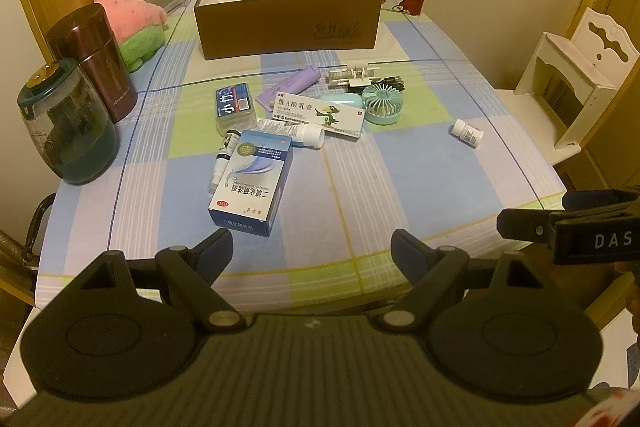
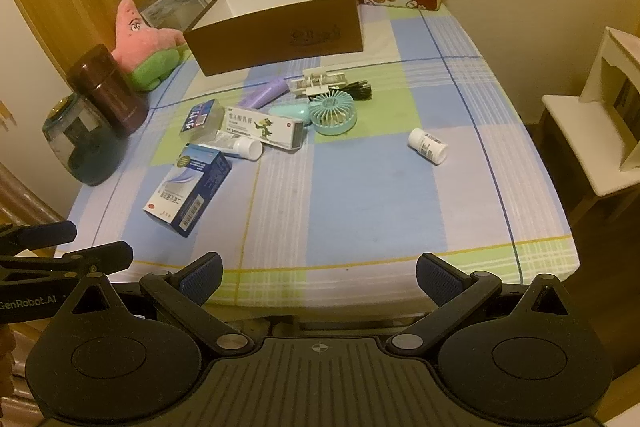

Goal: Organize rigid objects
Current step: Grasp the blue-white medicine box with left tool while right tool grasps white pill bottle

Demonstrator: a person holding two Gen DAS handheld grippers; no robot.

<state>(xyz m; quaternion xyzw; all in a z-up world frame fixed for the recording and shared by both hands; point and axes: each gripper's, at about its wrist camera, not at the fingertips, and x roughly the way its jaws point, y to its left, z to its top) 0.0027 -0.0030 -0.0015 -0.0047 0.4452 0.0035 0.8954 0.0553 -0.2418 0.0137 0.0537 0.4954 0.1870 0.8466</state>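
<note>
Left gripper fingers apart, empty | blue medicine box just ahead-left, long axis pointing away | right gripper fingers apart, farther

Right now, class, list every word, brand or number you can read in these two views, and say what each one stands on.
"DAS": on the right tongs, the rest cut off by the picture's edge.
"GenRobot.AI": on the left tongs.
"维A酸乳膏": on the long white carton.
"OTC": red oval on the blue-and-white medicine box; its other print is upside down and unclear.
White pill bottle, maroon flask, brown box: print too small or blurred.
</note>
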